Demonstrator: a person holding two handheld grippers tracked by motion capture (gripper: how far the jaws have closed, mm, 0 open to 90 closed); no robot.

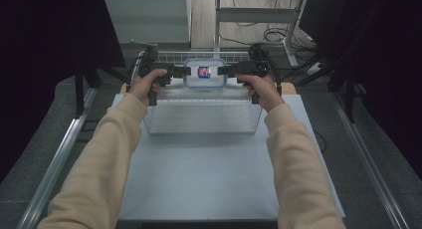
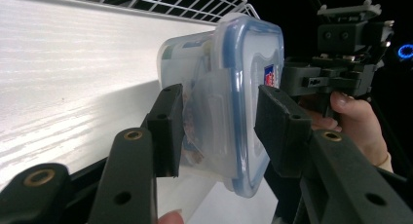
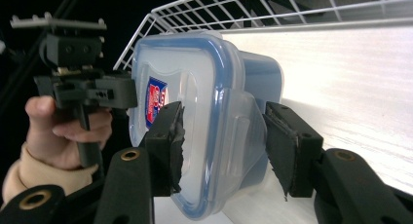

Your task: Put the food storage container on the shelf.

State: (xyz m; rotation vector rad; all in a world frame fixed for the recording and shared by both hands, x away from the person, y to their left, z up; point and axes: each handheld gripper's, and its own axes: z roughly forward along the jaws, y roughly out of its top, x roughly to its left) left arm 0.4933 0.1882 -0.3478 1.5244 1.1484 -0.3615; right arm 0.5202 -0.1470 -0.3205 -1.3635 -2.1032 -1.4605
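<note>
Clear plastic container with a blue-rimmed snap lid and a red-and-blue label on the lid, rounded corners, something brownish dimly visible inside; it hangs between the two claws above the white wire basket. Left gripper is clamped on one end of it, pads pressing lid and base at the latch flap. Right gripper clasps the opposite end the same way, one pad on the lid face, one behind the box.

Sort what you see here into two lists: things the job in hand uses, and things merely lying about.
In use:
- lidded container
- left gripper
- right gripper
- wire basket

Lying about:
- floor cables
- metal frame
</note>
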